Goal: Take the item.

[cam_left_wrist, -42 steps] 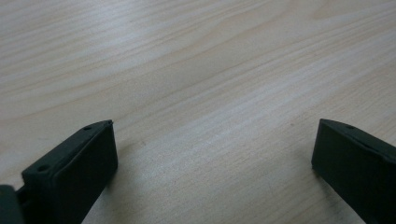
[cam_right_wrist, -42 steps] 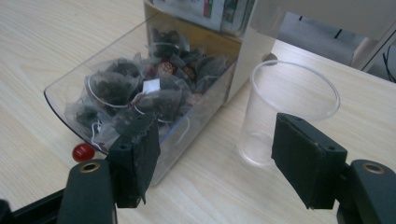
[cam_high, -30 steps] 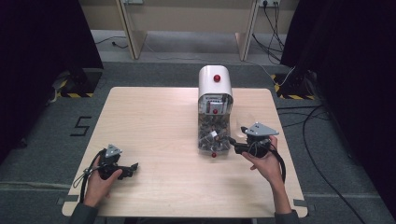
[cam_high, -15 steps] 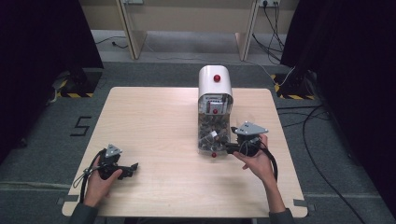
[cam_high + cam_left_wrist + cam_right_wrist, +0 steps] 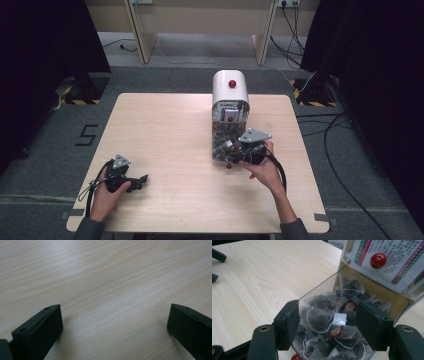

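Observation:
A white-domed tea bag dispenser [image 5: 230,92] stands right of the table's middle, with a red knob [image 5: 378,260] on its labelled front. Its clear bin [image 5: 319,293] is tipped open toward me and holds several dark pyramid tea bags [image 5: 318,317] with strings and red tags. My right gripper [image 5: 328,315] hovers at the bin's open top, jaws apart, tea bags lying between and below them, none gripped. From above, the right gripper [image 5: 232,148] reaches into the bin from the right. My left gripper [image 5: 142,181] rests open on bare wood [image 5: 115,312] at the front left.
The light wooden table [image 5: 165,125] has bare room to the left of the dispenser and in front of it. A small red knob [image 5: 229,165] sticks out at the bin's front edge. Cables and dark curtains lie beyond the table's right side.
My right hand has moved left, bringing its gripper from beside the dispenser to over the open bin. The left hand has stayed put.

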### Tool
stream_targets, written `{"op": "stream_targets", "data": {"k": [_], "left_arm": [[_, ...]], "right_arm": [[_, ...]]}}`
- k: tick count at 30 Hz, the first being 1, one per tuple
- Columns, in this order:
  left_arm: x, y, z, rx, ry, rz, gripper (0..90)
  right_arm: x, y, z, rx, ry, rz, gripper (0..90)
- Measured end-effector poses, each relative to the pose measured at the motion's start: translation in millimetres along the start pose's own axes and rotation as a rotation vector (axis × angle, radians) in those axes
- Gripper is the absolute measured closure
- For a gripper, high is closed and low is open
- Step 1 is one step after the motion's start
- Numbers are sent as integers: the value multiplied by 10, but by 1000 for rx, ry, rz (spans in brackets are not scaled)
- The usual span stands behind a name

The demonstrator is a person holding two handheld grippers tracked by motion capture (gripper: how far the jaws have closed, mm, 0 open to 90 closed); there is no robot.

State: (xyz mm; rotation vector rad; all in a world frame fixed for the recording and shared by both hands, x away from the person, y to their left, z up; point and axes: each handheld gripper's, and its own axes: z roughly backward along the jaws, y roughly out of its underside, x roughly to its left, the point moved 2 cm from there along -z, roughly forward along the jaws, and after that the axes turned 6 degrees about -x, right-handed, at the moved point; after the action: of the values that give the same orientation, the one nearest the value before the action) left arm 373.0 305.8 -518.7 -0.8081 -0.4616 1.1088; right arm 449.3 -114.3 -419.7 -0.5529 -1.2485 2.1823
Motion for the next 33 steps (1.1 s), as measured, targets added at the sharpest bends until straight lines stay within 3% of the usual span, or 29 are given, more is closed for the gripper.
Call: {"op": "stream_targets", "data": {"k": [22, 33], "left_arm": [[1, 0, 1, 1, 0, -1, 0], [1, 0, 1, 1, 0, -1, 0]], "right_arm": [[50, 27, -356, 51, -31, -5, 381], [52, 80, -428, 91, -47, -3, 488]]}}
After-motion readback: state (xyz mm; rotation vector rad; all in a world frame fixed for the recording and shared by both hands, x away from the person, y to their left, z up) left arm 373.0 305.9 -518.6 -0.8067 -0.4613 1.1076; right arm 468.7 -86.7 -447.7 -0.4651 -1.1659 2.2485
